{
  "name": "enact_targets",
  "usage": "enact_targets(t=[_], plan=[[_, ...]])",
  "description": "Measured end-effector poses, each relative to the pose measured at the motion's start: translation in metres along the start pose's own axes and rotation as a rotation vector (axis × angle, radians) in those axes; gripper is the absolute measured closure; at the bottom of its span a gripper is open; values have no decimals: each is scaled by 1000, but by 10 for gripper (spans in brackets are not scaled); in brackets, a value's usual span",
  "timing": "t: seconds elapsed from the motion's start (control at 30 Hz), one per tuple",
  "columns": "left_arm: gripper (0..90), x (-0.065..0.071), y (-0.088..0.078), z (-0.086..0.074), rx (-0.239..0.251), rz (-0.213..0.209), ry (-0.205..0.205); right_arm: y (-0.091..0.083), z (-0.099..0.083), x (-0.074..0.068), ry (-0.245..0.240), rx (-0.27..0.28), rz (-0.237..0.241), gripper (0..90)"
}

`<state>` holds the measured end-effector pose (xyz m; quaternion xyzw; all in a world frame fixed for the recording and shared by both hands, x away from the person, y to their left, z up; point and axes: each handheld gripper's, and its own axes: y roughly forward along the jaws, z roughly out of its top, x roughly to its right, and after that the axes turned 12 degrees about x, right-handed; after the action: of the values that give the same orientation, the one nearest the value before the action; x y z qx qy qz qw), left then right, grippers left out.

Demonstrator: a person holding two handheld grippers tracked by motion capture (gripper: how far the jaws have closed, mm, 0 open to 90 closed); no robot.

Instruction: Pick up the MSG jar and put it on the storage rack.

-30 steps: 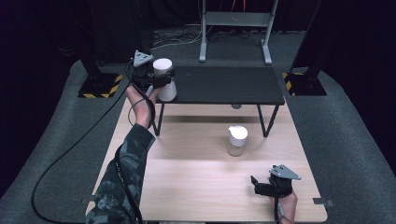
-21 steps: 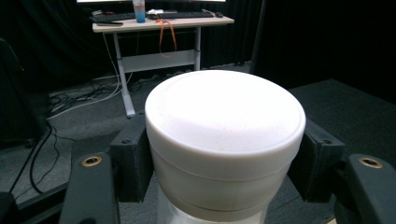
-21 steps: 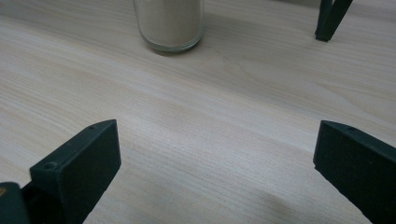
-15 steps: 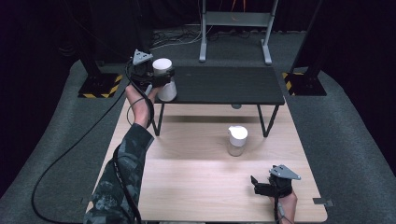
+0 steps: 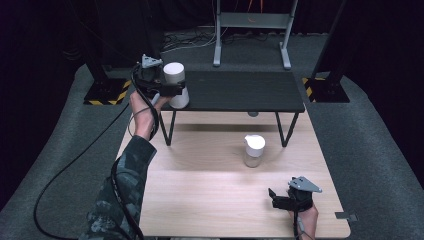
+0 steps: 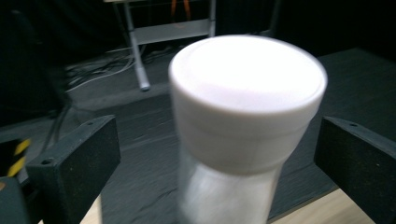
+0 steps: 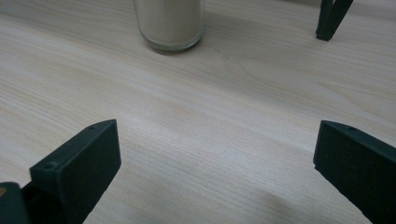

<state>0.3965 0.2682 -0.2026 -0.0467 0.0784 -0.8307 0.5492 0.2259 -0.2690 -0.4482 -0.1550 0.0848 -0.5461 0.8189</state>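
White-capped jar (image 5: pixel 175 86) stands at the left end of the black raised shelf (image 5: pixel 240 90), as the high view shows. The left gripper (image 5: pixel 167 89) is at this jar, with its fingers on both sides of it, and the person's left hand (image 5: pixel 142 107) holds the gripper from the near side. A second jar with a white lid (image 5: pixel 254 150) stands on the wooden desk (image 5: pixel 200 195), under the front edge of the shelf. The right gripper (image 5: pixel 274 197) rests low at the near right part of the desk, well apart from this jar.

From the left gripper view, the jar (image 6: pixel 245 121) stands between the two black fingers (image 6: pixel 74 163), which are spread wide and do not touch it; gaps are visible on both sides.

From the right gripper view, the fingers (image 7: pixel 77 163) are also released and spread wide above the bare desk (image 7: pixel 210 140). The glass bottom of the second jar (image 7: pixel 170 23), filled with something pale, stands farther ahead. A black shelf leg (image 7: pixel 331 16) is at the upper right.
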Motion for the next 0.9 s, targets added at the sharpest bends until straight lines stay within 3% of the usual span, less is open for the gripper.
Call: enact_targets(t=[0.2,0.33,0.5,0.6,0.9], plan=[[2,1,-10,1,-89,-6,25,0,0,0,2,0,1,0],[2,5,-17,-12,-145,-17,57,0,0,0,1,1,1,0],[2,8,-25,-33,-196,-27,79,0,0,0,1,1,0,0],[2,13,-27,-47,-244,-37,114,0,0,0,1,2,0,0],[2,23,-31,-104,-344,-73,107,0,-1,0,3,4,-1,0]])
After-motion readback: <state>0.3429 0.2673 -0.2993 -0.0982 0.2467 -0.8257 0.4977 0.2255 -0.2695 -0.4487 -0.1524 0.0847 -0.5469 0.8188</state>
